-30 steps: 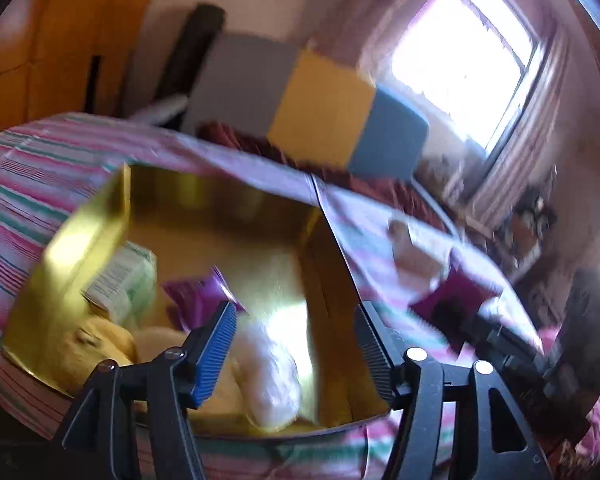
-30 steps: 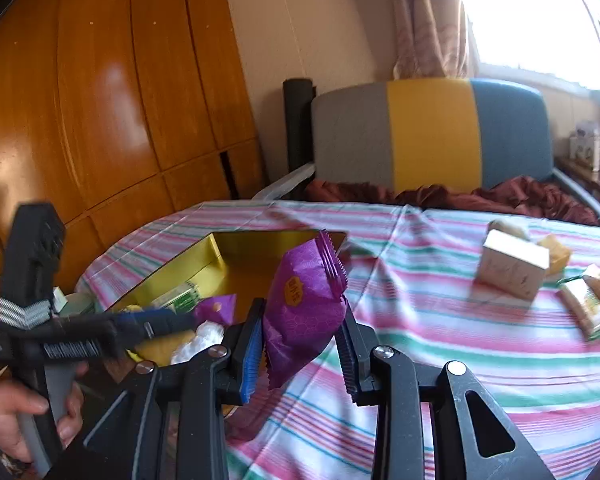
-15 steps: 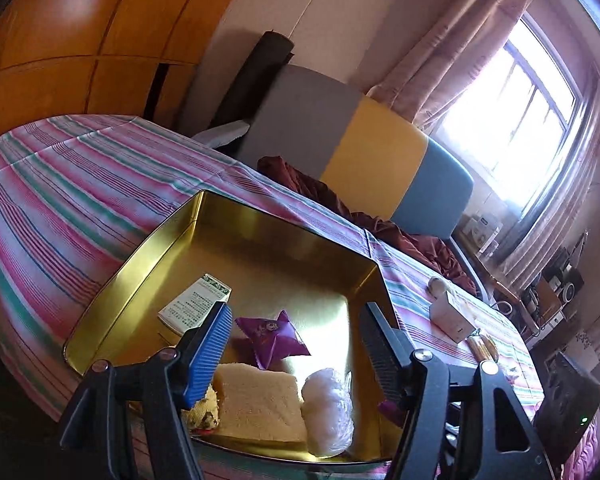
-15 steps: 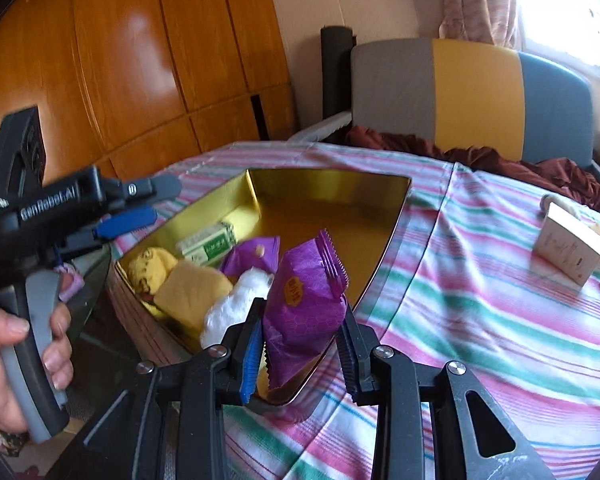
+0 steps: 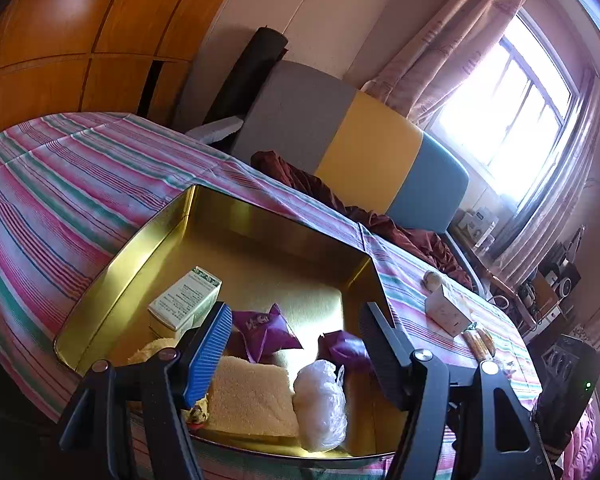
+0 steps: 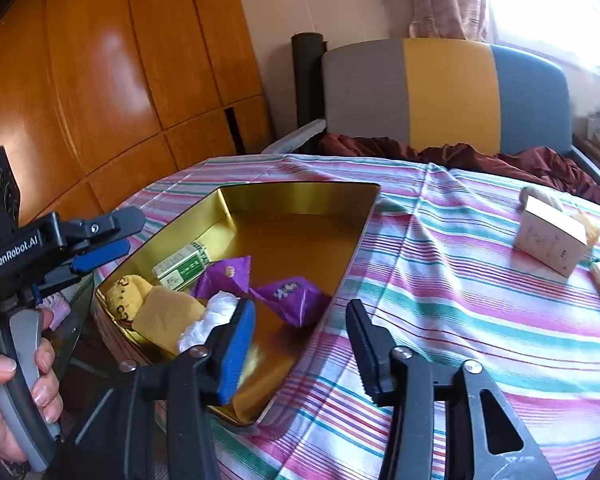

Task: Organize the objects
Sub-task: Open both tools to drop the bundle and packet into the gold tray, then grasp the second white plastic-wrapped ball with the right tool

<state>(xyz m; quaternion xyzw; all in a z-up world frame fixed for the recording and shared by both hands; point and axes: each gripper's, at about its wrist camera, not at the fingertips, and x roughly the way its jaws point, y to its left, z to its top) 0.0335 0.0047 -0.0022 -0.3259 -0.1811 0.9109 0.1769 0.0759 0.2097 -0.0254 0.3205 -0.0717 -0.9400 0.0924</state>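
Purple packets sit in the gold tin point(image 6: 300, 204) on my striped tabletop point(image 6: 460, 280) — the newer purple packet point(image 6: 290, 294) lies on the tin floor just ahead of my right tool point(image 6: 300, 328), whose jaws are opening with nothing between them. A second purple packet point(image 6: 226, 274) rests just behind it, beside a green-and-white box point(image 6: 182, 268), a yellow sponge point(image 6: 168, 316), a white plastic bag point(image 6: 210, 318) and a yellow soft toy point(image 6: 126, 290). My left tool point(image 5: 296, 336) hovers over the tin's near edge, jaws apart and empty. Out on the cloth to the right — well apart from the tin — stands a small white carton point(image 6: 550, 238).
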